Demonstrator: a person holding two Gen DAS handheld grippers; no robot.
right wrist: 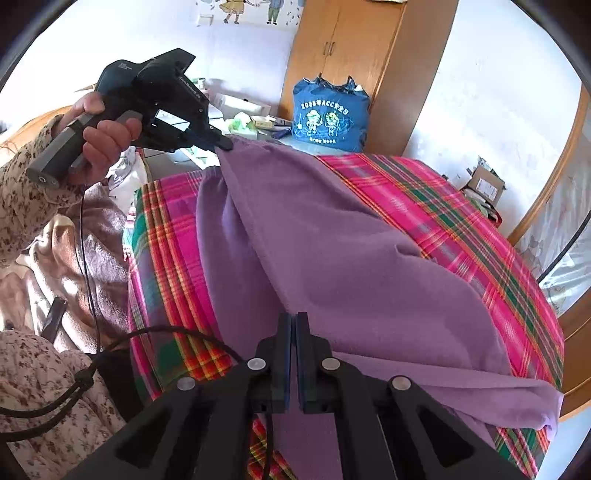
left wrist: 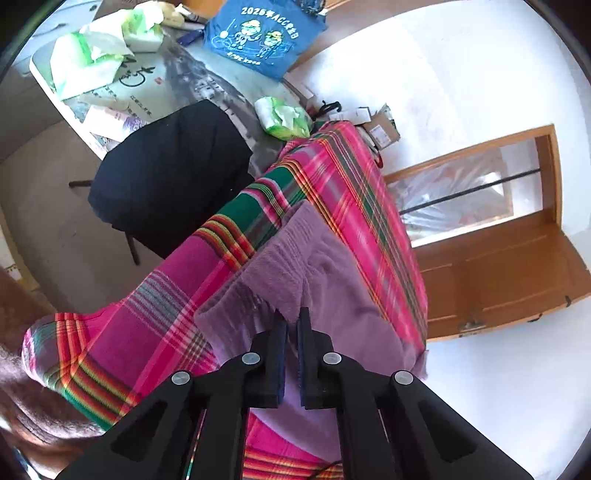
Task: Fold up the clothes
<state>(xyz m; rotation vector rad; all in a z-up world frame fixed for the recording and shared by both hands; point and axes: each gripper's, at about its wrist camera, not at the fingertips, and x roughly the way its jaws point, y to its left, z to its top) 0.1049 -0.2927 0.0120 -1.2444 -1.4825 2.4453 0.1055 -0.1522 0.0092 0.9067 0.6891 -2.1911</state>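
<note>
Purple fleece garment (right wrist: 332, 258), soft and fuzzy, spread over pink-green plaid cloth (right wrist: 461, 221). One corner pulled up into a peak at far left, fabric slanting down in a broad taut fold; near edge bunched, right end draping over the side.

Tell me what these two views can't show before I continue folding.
- Purple fleece garment: type and near edge, right wrist view; right gripper covers it.
- Left gripper: grip depth, left wrist view; fleece hides it.
- Blue printed bag: top cut off.
</note>
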